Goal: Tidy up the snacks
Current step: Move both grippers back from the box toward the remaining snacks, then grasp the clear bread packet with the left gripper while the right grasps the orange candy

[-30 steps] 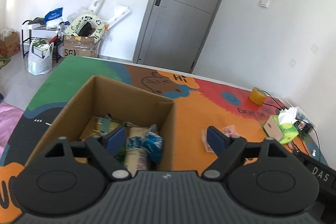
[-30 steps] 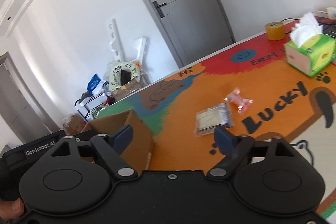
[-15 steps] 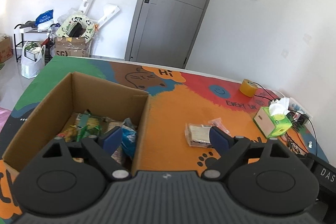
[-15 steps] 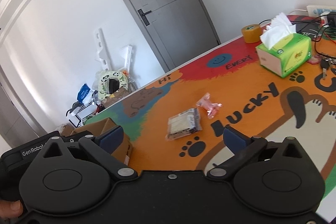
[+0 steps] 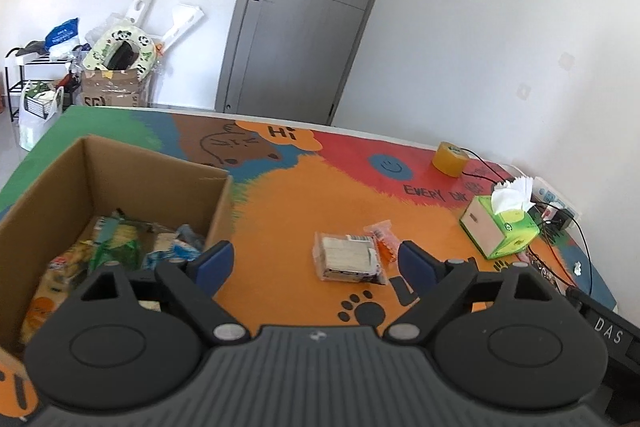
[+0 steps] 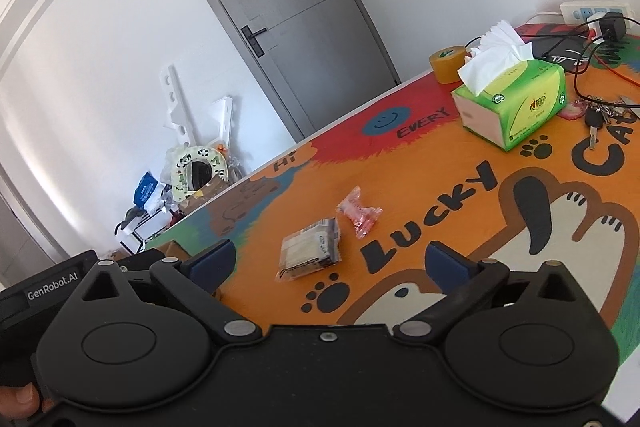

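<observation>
Your next targets are the two snacks lying loose on the orange middle of the counter (image 5: 280,211), well in from every edge: one clear-wrapped cracker pack (image 5: 347,258) and, touching its far right corner, one small orange-pink candy wrapper (image 5: 383,242). The cracker pack looks light but blocky, with slick film and brittle contents, so I would close on its two long sides, mid-length, and squeeze gently; pinching the loose sealed ends would likely let it swing or slip. The candy is lighter and crinkly, with twisted ends; take it across the middle, low to the counter, since thin film can slide out of the pads.

Both tools are free for this. The left gripper (image 5: 316,261) has its jaws wide and empty, the cracker pack seen between them but beyond the tips. The right gripper (image 6: 326,263) has just been opening and now stands at full spread, nothing in it.

Toward the counter's left edge stands one cardboard box (image 5: 152,167), holding several packets, too jumbled to count. Near the far right corner: one green tissue box (image 5: 498,233) and one tape roll (image 5: 450,159).
</observation>
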A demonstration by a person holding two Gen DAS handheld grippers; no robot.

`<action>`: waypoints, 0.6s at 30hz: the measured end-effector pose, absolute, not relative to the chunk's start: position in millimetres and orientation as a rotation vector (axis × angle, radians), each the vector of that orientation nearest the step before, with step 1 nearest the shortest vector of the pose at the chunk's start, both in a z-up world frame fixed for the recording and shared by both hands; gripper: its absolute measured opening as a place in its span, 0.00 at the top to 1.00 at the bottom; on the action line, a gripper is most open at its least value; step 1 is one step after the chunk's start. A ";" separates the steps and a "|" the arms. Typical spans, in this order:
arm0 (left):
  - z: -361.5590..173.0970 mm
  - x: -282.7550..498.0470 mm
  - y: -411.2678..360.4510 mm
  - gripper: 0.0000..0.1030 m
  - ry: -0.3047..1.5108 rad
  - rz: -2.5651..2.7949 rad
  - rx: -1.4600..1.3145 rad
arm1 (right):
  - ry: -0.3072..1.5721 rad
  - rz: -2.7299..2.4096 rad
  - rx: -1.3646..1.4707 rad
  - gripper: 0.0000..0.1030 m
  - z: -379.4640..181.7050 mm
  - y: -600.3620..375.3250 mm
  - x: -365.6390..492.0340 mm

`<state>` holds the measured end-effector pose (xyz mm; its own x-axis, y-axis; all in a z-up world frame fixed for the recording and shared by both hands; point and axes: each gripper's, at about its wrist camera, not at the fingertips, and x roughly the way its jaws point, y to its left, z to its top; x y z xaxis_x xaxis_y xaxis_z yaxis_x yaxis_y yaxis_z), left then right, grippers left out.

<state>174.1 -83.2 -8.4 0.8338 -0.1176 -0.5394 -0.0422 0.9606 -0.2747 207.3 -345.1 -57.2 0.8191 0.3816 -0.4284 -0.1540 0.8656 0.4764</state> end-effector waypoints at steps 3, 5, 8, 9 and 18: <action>-10.8 182.8 -91.6 0.14 0.590 -0.048 -0.276 | 0.540 0.290 0.440 0.01 -60.2 -349.0 214.1; -13.0 190.1 -97.5 0.14 0.594 -0.050 -0.274 | 0.544 0.290 0.446 0.01 -63.0 -352.3 219.7; -16.7 201.0 -105.9 0.15 0.604 -0.052 -0.271 | 0.549 0.290 0.460 0.01 -67.2 -356.4 228.1; -18.4 205.4 -108.4 0.15 0.607 -0.054 -0.269 | 0.550 0.291 0.466 0.01 -69.0 -358.5 231.6; -43.4 241.0 -127.8 0.15 0.660 -0.032 -0.243 | 0.577 0.266 0.513 0.03 -84.6 -373.9 258.0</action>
